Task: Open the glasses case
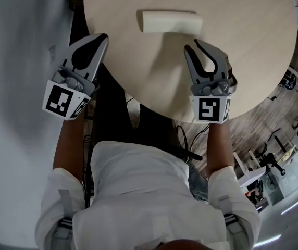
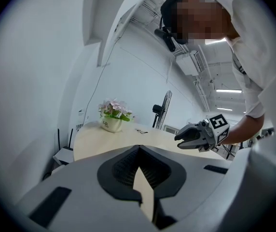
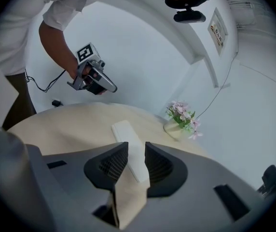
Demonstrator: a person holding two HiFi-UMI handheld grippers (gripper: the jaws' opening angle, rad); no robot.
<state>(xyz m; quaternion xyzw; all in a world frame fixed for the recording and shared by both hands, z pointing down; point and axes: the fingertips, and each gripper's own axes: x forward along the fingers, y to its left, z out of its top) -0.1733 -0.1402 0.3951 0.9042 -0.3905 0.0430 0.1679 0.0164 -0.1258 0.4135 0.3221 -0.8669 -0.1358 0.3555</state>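
The room is bright, with white walls, and in the middle stands a round table [image 1: 253, 61] with a pale wooden top. To the right of the table some wooden floor shows.

The left gripper [image 1: 101, 37] hangs over the left edge of the table. In the left gripper view its jaws meet at the tips and nothing is between them, so it is clenched on nothing. The glasses case [image 1: 171, 21], white and long, lies flat near the far edge of the table, about halfway between the two grippers, and its lid is down. The right gripper [image 1: 192, 45] is nearer to the near right edge, just beside the right end of the case but not touching it. In the right gripper view its jaws stand apart and the case is seen beyond them, so this claw is released and holds nothing.

I judge that the task is at the approach step, since the case is closed and nothing grips it. The next move probably calls for one claw to steady the body of the case while the other finds the seam of the lid, and the left jaws must part first.

The marker cubes [image 1: 65, 100] carry only black and white square patterns. The flower pot [image 2: 112, 123] has a short word and the wall sign [image 3: 216, 30] some print, both too small to read.
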